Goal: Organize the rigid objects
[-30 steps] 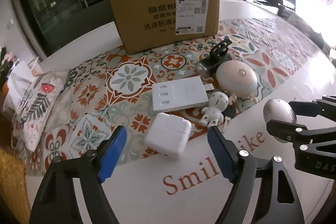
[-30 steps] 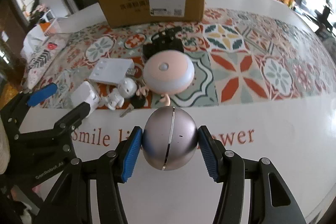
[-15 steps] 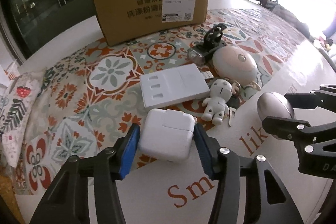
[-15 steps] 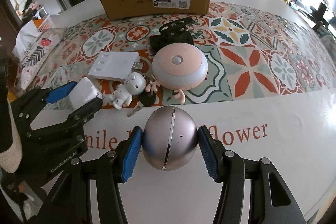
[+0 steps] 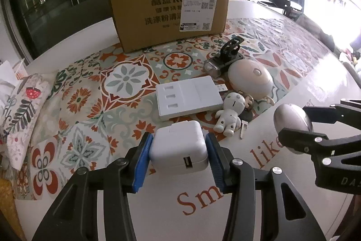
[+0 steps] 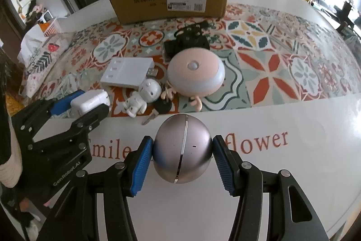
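Bright living room, round white bench (image 5: 304, 87) with a patterned tile cloth (image 5: 126, 83); a cardboard box (image 5: 167, 8) stands at the far side, likely the drop spot. Left gripper (image 5: 178, 148) has just closed its jaws on the white charger (image 5: 178, 146), pads flat on both sides, at the cloth's near edge. Right gripper (image 6: 182, 154) clamps a silver ball (image 6: 182, 150) across its widest part so it can't roll. Hub (image 5: 187, 98), figurine (image 5: 230, 112) and pink lamp (image 5: 250, 78) lie clustered mid-bench, ungathered.
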Tool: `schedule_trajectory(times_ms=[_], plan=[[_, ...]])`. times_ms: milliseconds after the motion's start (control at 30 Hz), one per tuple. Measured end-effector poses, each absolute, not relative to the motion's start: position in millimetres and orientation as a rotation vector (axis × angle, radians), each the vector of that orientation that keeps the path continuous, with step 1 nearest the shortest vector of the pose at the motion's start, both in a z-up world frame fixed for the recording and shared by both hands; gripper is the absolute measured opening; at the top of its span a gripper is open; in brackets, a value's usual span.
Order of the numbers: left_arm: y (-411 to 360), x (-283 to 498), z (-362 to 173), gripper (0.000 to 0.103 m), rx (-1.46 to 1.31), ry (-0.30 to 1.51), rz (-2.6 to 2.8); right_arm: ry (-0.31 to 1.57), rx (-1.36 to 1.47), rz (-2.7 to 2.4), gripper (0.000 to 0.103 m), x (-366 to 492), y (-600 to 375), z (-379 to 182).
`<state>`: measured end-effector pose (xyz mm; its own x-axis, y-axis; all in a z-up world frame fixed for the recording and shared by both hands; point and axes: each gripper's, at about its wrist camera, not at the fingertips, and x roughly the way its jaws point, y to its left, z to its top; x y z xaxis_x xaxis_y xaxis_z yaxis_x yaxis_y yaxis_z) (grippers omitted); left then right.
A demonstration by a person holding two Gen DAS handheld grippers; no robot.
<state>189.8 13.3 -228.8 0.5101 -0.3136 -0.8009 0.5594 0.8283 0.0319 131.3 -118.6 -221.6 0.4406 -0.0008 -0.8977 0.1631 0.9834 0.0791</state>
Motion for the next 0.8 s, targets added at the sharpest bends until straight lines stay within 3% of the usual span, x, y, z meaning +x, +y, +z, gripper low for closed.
schedule_trajectory(times_ms=[800], plan=[[22, 201, -143, 0.047, 0.210, 0.746, -0.437, 0.886, 0.114, -0.042, 0.055, 149, -122, -149]])
